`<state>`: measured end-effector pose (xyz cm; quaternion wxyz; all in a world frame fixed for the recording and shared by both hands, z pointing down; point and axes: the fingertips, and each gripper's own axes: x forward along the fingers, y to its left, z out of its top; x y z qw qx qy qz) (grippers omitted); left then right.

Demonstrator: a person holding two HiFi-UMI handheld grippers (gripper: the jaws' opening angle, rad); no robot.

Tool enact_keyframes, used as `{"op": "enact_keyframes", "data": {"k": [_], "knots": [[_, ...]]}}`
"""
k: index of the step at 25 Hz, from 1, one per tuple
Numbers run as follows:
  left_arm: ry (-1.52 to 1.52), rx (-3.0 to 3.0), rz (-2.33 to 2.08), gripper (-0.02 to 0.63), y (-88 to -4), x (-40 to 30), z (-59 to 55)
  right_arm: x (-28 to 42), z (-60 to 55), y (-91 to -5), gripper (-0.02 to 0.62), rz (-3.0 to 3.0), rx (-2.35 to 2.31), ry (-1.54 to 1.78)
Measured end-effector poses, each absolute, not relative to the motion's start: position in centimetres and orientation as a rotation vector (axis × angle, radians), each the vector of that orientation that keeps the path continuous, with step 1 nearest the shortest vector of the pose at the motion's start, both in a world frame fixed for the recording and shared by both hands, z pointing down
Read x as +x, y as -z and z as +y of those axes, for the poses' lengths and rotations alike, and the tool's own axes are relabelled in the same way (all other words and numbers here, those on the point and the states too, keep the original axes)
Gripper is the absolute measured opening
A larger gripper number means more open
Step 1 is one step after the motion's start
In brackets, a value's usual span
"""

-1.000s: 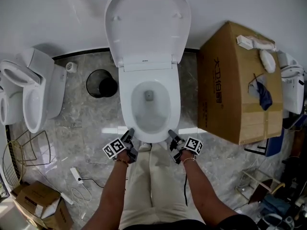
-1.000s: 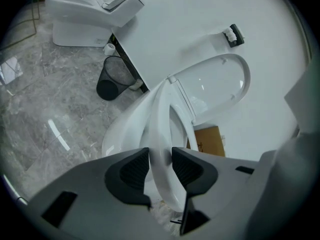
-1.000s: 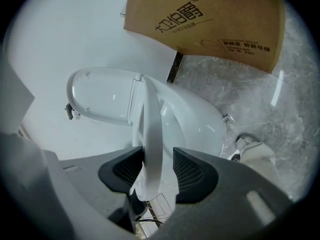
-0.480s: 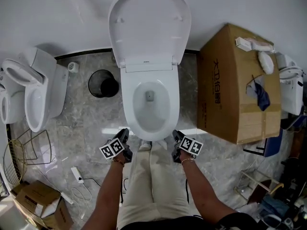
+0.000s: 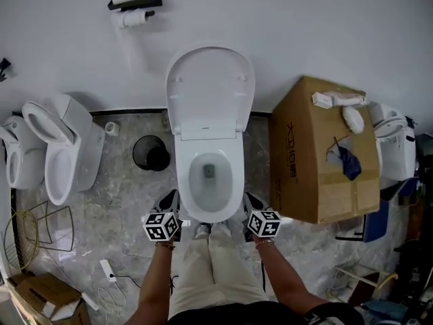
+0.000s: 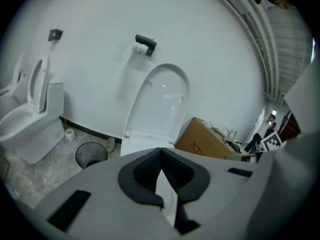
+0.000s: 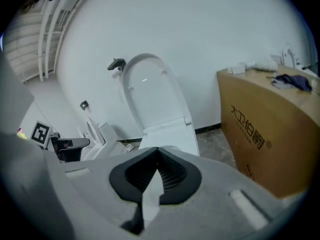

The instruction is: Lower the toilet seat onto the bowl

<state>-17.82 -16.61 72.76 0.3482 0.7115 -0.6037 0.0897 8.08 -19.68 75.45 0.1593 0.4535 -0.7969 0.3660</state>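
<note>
The white toilet's seat and lid (image 5: 210, 90) stand raised against the wall, above the open bowl (image 5: 184, 195). My left gripper (image 5: 168, 200) is held low at the bowl's front left, and my right gripper (image 5: 252, 200) at its front right. Neither touches the toilet. In the left gripper view the left gripper (image 6: 161, 151) has its jaws shut with nothing between them, and the raised seat (image 6: 161, 104) stands ahead. The right gripper (image 7: 158, 150) is likewise shut and empty in the right gripper view, facing the raised seat (image 7: 150, 94).
A large cardboard box (image 5: 318, 154) stands right of the toilet with small items on top. A black bin (image 5: 151, 153) and a second toilet (image 5: 64, 161) stand to the left. A paper roll holder (image 5: 134, 5) is on the wall. A wire rack (image 5: 34, 229) and a power strip (image 5: 108, 269) lie on the floor.
The head view has pulled back, so more wall and the roll holder now show. Both grippers stay beside the bowl's front, drawn slightly toward the person. The seat has not moved.
</note>
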Motion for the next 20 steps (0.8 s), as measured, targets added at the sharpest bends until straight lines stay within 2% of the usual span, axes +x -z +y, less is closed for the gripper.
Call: {"op": "enact_keyframes", "data": {"k": [20], "knots": [[-0.259,2.166,-1.672,0.003,-53.0,-16.0,-21.2,5.4,-25.9,-53.1,0.005,-2.67,1.352,-0.552]]}}
